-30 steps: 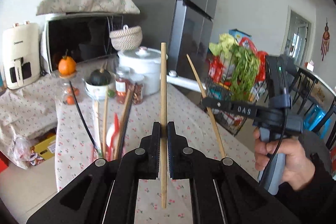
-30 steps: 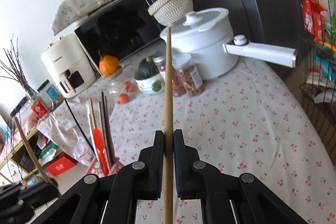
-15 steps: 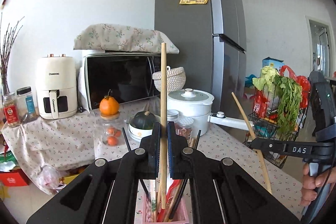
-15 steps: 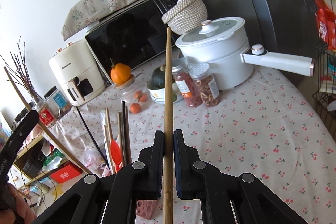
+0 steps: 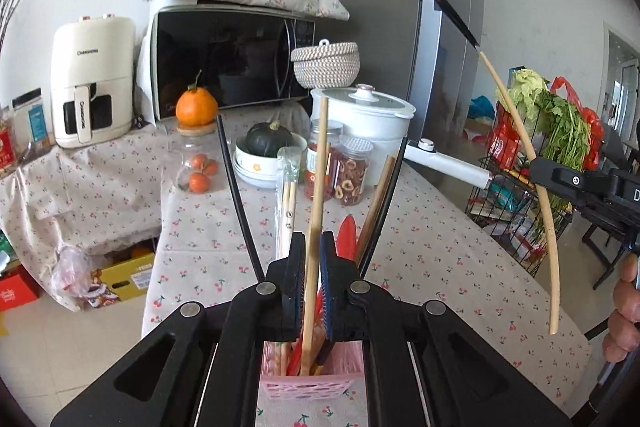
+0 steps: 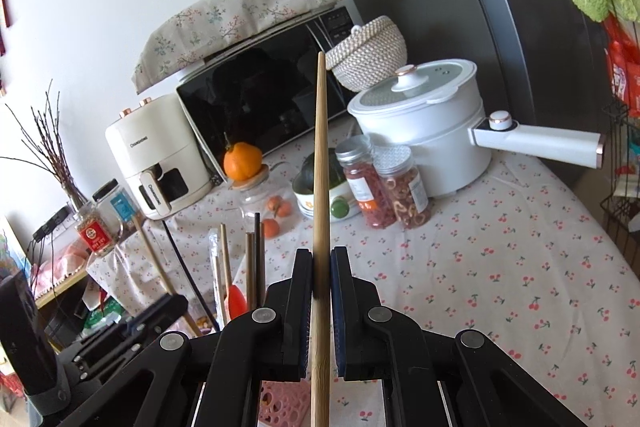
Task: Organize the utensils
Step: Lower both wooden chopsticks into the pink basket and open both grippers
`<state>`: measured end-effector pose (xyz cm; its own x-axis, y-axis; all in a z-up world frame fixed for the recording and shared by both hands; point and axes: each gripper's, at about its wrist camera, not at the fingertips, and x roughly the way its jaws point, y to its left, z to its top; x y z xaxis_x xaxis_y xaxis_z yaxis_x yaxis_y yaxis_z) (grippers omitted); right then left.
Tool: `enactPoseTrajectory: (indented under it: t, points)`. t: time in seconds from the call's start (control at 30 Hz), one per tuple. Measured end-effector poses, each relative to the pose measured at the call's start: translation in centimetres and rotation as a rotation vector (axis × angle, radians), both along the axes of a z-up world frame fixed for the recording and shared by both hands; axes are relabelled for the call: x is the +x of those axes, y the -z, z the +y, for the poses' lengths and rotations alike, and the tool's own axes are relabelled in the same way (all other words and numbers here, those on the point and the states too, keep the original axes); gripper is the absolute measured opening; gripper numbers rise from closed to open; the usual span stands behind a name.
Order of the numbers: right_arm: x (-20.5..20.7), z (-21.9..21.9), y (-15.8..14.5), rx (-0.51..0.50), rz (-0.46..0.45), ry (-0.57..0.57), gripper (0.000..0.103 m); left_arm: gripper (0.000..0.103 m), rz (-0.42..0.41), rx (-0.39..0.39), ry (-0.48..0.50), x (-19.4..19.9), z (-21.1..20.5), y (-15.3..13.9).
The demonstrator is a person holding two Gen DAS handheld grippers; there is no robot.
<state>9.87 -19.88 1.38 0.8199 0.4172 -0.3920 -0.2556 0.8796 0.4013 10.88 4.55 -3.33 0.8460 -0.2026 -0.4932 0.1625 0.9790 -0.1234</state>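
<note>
Left wrist view showed the left gripper (image 5: 313, 281) with its fingers parted a little around a bamboo chopstick (image 5: 316, 227); a slim gap showed on both sides, so the stick looked released or nearly so, leaning slightly rather than clamped. Its long axis ran near upright, top end pointing up and away from the camera, lower end already down inside the pink utensil holder (image 5: 312, 381) that stood on the cherry-print surface (image 5: 440, 255) directly below the fingers, among other chopsticks and a red utensil (image 5: 347, 237). Right wrist view showed the right gripper (image 6: 321, 307) closed firmly on a second chopstick (image 6: 321, 167), its axis also near upright, tip pointing up. From that view the holder (image 6: 280, 407) lay low and just left of the fingers, largely hidden behind them. Judging by this, the left hand was the one over the holder, and the right stick would need carrying leftward and down, lower end first, to join the rest.
</note>
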Motion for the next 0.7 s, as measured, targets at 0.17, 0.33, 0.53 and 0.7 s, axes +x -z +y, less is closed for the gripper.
enactPoseTrajectory:
  t: [0.17,0.33,0.53,0.7]
  points:
    - [-1.1,1.5,-0.7,-0.014,-0.045,-0.011,0.007,0.052,0.084,-0.081,-0.055,-1.2,2.4,-1.3]
    - [-1.1,4.8,-1.1,0.002,-0.085,0.035,0.007,0.059,0.221,-0.114,-0.118,-1.8,5.1,-1.8]
    - [-1.3,10.4,0.1,-0.027,-0.194,0.145,0.007,0.061,0.323,-0.074,-0.144,-1.9,8.1,-0.1]
    - [-1.1,13.2,2.8,-0.015,-0.251,0.266,0.007,0.062,0.387,-0.077,-0.122,-2.0,9.9,1.5]
